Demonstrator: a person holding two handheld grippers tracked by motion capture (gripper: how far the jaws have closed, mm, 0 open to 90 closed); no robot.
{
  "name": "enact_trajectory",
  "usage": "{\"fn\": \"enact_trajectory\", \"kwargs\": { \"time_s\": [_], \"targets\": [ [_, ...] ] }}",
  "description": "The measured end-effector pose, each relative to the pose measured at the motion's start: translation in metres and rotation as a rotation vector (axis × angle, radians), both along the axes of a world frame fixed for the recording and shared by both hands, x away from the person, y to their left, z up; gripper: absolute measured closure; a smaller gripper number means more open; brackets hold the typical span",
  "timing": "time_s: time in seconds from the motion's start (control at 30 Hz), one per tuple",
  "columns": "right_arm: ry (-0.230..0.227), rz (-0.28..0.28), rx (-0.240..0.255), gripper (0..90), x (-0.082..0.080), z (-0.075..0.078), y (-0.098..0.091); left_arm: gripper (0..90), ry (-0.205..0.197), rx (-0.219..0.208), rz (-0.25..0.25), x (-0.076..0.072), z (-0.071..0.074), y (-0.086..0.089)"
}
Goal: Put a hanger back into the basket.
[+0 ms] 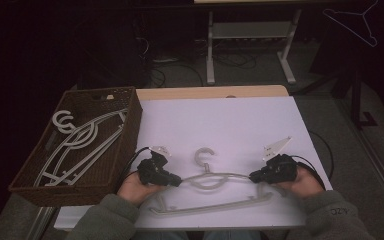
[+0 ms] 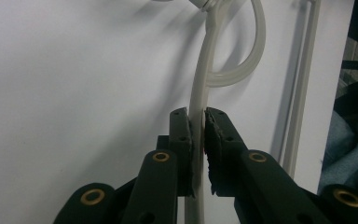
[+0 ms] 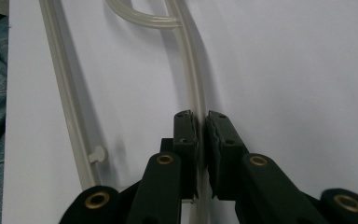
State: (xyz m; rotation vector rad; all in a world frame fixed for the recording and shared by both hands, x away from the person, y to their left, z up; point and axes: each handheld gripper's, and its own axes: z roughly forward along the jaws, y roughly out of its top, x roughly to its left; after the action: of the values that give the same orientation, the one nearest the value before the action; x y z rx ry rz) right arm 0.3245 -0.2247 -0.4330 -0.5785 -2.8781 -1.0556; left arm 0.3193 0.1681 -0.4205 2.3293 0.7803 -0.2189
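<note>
A translucent white plastic hanger (image 1: 211, 181) lies near the front of the white table sheet (image 1: 220, 125), hook pointing away from me. My left gripper (image 1: 178, 182) is shut on its left shoulder arm, and my right gripper (image 1: 252, 176) is shut on its right shoulder arm. In the left gripper view the hanger arm (image 2: 204, 79) runs up from between the jaws of the left gripper (image 2: 197, 122). The right gripper view has the hanger arm (image 3: 192, 70) pinched in the right gripper (image 3: 200, 120), with the hanger's lower bar (image 3: 67, 98) to the left.
A brown wicker basket (image 1: 130, 120) at the left holds several more white hangers (image 1: 80, 145). Another hanger (image 1: 356, 21) hangs at the far right in the dark background. A desk frame (image 1: 250, 35) stands beyond the table. Open sheet lies behind the hanger.
</note>
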Motion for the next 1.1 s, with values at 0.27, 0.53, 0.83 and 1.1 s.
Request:
{"fn": "enact_trajectory", "kwargs": {
  "time_s": [0.27, 0.53, 0.83, 1.1],
  "targets": [
    [0.009, 0.004, 0.029, 82.2, 0.000, 0.002, -0.002, 69.0, 0.022, 0.025, 0.007, 0.003, -0.003, -0.001],
    [0.000, -0.002, 0.062, 82.2, -0.001, 0.006, -0.005, 61.8, 0.047, 0.065, 0.002, 0.007, -0.010, -0.004],
    [-0.013, 0.000, 0.084, 82.2, -0.003, 0.009, -0.007, 79.6, 0.068, 0.070, -0.052, 0.006, -0.012, -0.008],
    [0.003, -0.040, 0.108, 80.2, -0.001, 0.009, -0.013, 82.3, 0.101, -0.011, -0.060, 0.004, -0.005, -0.005]
  ]
}}
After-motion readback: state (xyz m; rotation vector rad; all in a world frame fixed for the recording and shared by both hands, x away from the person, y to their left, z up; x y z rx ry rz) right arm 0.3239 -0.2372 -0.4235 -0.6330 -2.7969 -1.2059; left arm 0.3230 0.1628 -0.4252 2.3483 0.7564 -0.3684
